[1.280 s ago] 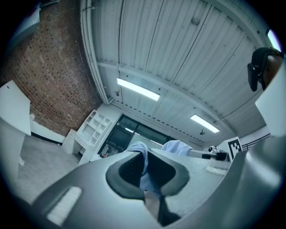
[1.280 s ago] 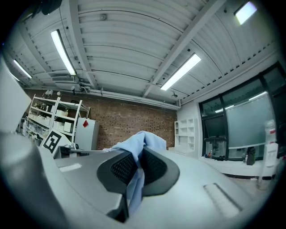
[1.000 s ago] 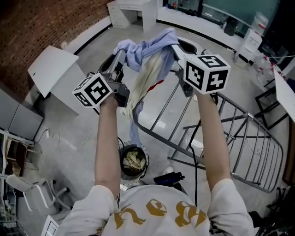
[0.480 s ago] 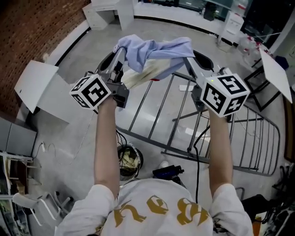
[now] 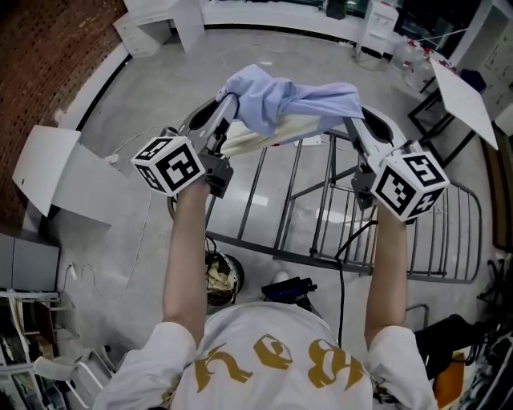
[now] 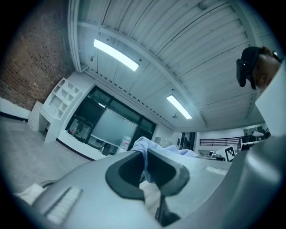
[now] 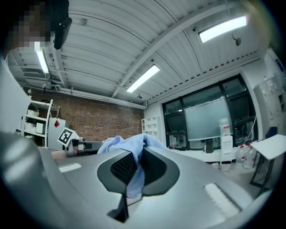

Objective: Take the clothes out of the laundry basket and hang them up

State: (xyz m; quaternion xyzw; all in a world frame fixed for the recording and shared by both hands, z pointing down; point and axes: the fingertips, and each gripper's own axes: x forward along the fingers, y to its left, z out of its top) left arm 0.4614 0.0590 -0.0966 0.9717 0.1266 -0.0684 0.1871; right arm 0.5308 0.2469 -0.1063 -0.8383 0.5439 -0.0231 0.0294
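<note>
While shirt (image 5: 290,102) is held up over the rack (image 5: 319,218) | L gripper (image 5: 230,110) clamped on its left end, R gripper (image 5: 349,122) clamped on the right | step: hanging | next imo: lower, drape over bars

Lab-like workroom: brick wall (image 5: 44,56), concrete floor (image 5: 240,48), white desks (image 5: 164,18), strip lights (image 6: 115,54)

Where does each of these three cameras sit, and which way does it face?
Head view: on the person's head, facing down at the drying rack; shows forearms, left gripper, right gripper.
Left gripper view: on that gripper, aimed up at the ceiling; its jaws clamp the blue garment.
Right gripper view: likewise, toward the brick wall.
Shared: that garment.
</note>
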